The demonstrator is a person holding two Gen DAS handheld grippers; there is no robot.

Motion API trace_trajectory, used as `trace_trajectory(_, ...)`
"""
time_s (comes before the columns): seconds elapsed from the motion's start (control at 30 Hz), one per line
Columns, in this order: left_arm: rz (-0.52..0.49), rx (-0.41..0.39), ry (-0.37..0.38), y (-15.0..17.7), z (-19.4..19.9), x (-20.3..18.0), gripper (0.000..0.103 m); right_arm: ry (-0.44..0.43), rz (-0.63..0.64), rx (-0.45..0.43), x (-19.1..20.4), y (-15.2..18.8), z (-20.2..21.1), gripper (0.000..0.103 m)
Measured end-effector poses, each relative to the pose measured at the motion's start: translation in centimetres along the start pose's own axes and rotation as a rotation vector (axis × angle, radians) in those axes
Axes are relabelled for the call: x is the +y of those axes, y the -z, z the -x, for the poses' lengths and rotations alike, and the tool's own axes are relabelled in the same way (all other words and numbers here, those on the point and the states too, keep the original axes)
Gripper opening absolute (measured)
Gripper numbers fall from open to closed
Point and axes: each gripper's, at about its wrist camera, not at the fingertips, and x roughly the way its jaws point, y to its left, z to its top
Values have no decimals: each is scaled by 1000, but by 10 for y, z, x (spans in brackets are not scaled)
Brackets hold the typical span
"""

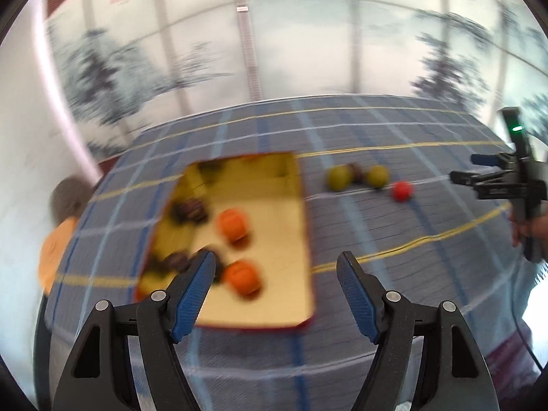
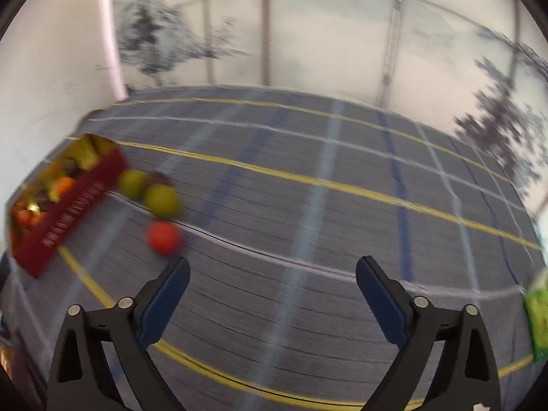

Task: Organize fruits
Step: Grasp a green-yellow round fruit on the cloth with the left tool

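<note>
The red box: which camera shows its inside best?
The left wrist view. It looks down into the red box, showing its pale floor, two orange fruits and dark ones along its left wall. The right wrist view catches the box at the frame's left edge, mostly its red side wall, with only a blurred glimpse inside.

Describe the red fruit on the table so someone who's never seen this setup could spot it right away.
Start at the open red-sided box on the plaid tablecloth. Just outside its long wall lies a short row of loose fruit: two green ones with something dark behind them. The red fruit lies at the near end of that row, the only red, round piece outside the box.
</note>
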Motion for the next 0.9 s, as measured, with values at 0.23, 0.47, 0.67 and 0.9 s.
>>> trace_trajectory(0.23,-99,90,181,-67,-45,-41,73,1,-102,61,-54,26,-19,99)
trace_trajectory(0.47,-511,177,269,-108,-110,-71,62,-82,-80,43,-53,30,-19,101)
trace_trajectory(0.67,-657,291,279,-118,-167,-75,59,-123,-106,43,-56,32,-18,101)
trace_trajectory(0.9,-625,416,359,-111,-218,-67,39,-139,-99,57,-54,31,-21,101)
